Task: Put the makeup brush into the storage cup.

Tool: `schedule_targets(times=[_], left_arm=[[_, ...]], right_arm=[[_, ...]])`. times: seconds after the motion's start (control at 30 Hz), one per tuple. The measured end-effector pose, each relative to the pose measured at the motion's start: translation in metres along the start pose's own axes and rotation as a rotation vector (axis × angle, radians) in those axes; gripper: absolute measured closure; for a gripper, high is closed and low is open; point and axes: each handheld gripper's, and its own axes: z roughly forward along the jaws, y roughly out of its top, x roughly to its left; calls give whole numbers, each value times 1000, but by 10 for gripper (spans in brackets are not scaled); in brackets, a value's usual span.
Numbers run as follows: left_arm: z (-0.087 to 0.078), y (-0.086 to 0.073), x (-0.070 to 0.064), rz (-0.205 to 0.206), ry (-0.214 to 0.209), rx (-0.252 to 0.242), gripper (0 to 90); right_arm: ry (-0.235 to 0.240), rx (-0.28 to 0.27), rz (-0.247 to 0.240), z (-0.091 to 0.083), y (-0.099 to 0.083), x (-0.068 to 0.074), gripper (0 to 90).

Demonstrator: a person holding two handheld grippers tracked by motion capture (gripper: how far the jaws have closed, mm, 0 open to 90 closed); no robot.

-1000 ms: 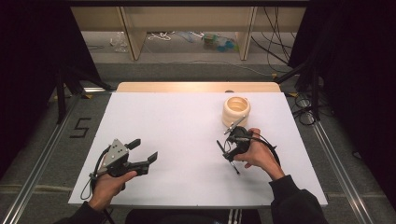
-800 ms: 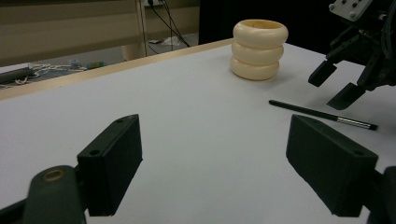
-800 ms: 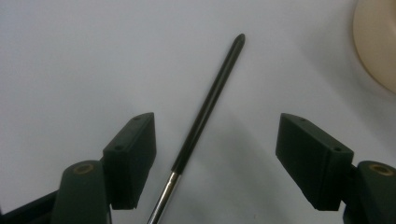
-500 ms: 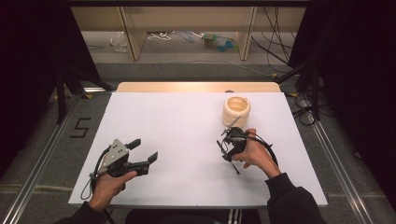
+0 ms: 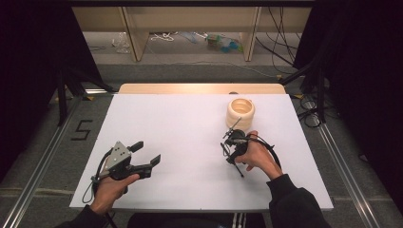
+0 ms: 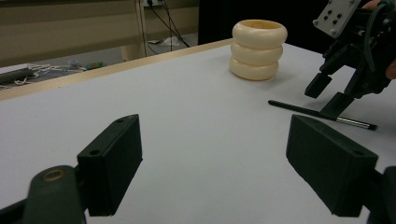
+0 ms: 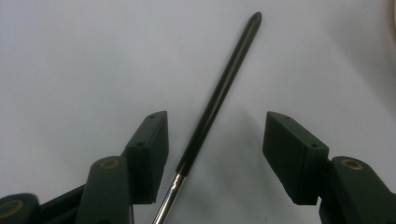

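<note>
A thin black pen (image 7: 219, 98) with a silver end lies flat on the white table (image 5: 180, 128). My right gripper (image 7: 215, 149) hangs open just over it, one jaw on each side, neither touching. The left gripper view shows the pen (image 6: 322, 114) under the right gripper (image 6: 329, 93). In the high view the pen (image 5: 239, 171) sticks out toward the person from under the right gripper (image 5: 230, 145). A cream ribbed cup (image 5: 240, 113) stands upright just beyond it. My left gripper (image 5: 147, 153) rests open and empty at the front left.
The cream cup (image 6: 258, 49) is the only other object on the table. A wooden strip (image 5: 199, 88) runs along the far edge. Shelving legs and loose cables sit on the floor beyond, and metal rails (image 5: 342, 171) flank both sides.
My right gripper has edged slightly left and settled over the pen. The left gripper has stayed put.
</note>
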Motion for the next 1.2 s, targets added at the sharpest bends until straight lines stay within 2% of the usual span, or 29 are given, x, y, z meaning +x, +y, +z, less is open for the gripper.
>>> schedule_targets(times=[0.33,0.37,0.53,0.8,0.97,1.2], left_arm=[[0,0,0,0,0,-1,186],[0,0,0,0,-1,-1,186],[0,0,0,2,0,-1,186],[0,0,0,0,-1,-4,187],[0,0,0,-7,-1,-3,187],[0,0,0,2,0,1,187]], right_arm=[[8,30,14,5,1,1,465],[11,29,0,6,2,1,478],[13,47,6,6,2,2,508],[25,54,-11,6,2,3,559],[34,72,8,8,4,4,591],[23,73,-24,9,4,3,647]])
